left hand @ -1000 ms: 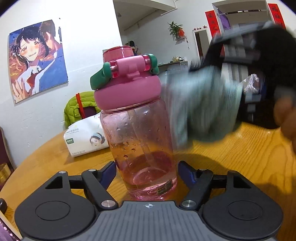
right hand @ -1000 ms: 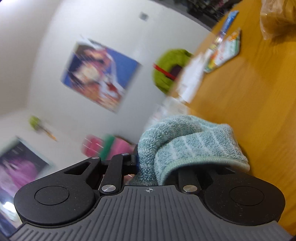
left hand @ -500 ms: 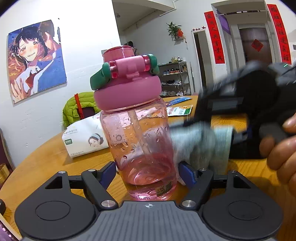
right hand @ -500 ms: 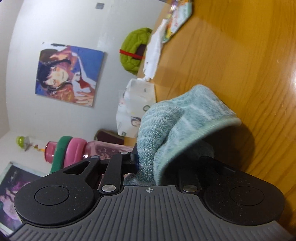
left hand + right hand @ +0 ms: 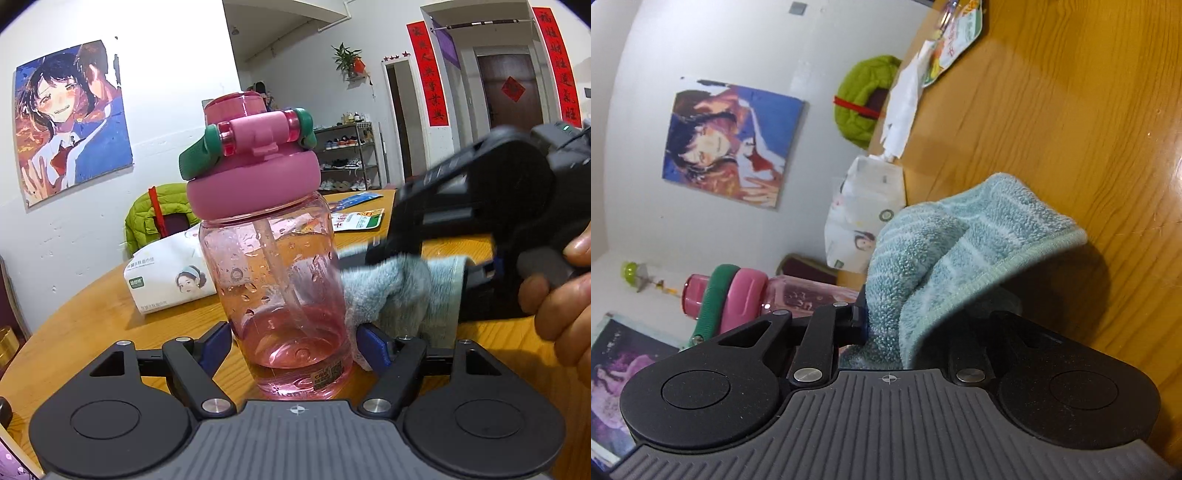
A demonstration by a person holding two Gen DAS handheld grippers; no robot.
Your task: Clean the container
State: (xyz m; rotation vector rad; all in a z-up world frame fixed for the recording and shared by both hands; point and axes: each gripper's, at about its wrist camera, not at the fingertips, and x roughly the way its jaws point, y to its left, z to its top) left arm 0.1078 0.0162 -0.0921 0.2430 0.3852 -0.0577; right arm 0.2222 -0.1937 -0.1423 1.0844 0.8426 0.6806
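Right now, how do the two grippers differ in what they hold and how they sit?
The left gripper clamps a hard pink bottle near its base; the right gripper pinches a soft blue towel. The left one sits level, keeping the bottle upright on the table; the right one is rolled sideways, pressing the towel to the bottle's side. Both are black, two-fingered, and closed on something.

Tissue pack (image 5: 170, 275) and snack packets (image 5: 360, 218) on wooden table (image 5: 92, 310), anime poster (image 5: 70, 118) behind.
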